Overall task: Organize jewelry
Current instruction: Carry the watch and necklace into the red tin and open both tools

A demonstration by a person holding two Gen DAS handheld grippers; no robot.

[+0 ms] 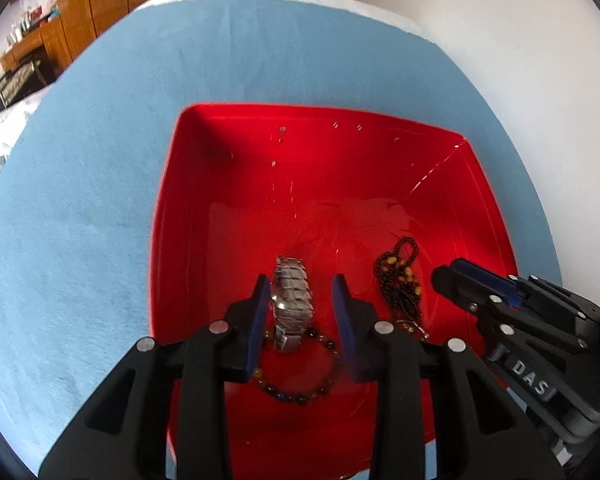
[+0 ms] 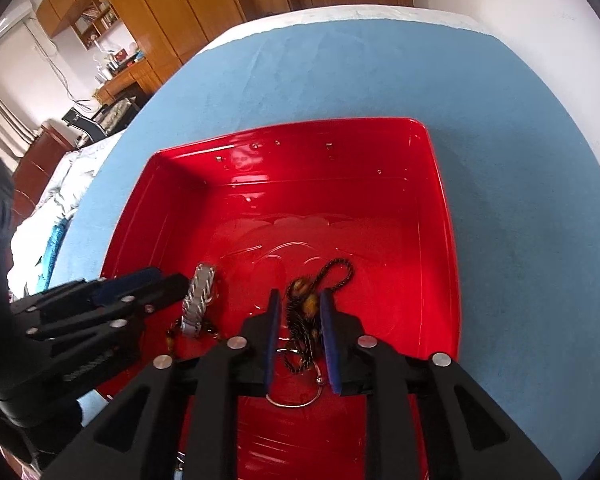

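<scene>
1. We see a room with wooden cabinets [image 2: 172, 12] behind a table covered by a soft, napped blue cloth [image 1: 100, 160].
2. On the cloth sits a glossy red tray [image 1: 228, 200], square with rounded corners and sloping walls.
3. Our left gripper [image 1: 302, 286] hangs over the tray floor, its blue-padded jaws partly apart. The silver link watch [image 1: 292, 304] stands between them, next to the left pad; we cannot tell whether it touches.
4. A ring-shaped bracelet of dark round beads [image 1: 296, 376] lies under the watch.
5. Our right gripper [image 2: 300, 304] has narrow jaws straddling a heaped necklace of small dark beads with amber ones [image 2: 304, 312], pads not clearly pressing it.
6. A thin metal ring [image 2: 296, 398] lies by the necklace's near end.
</scene>
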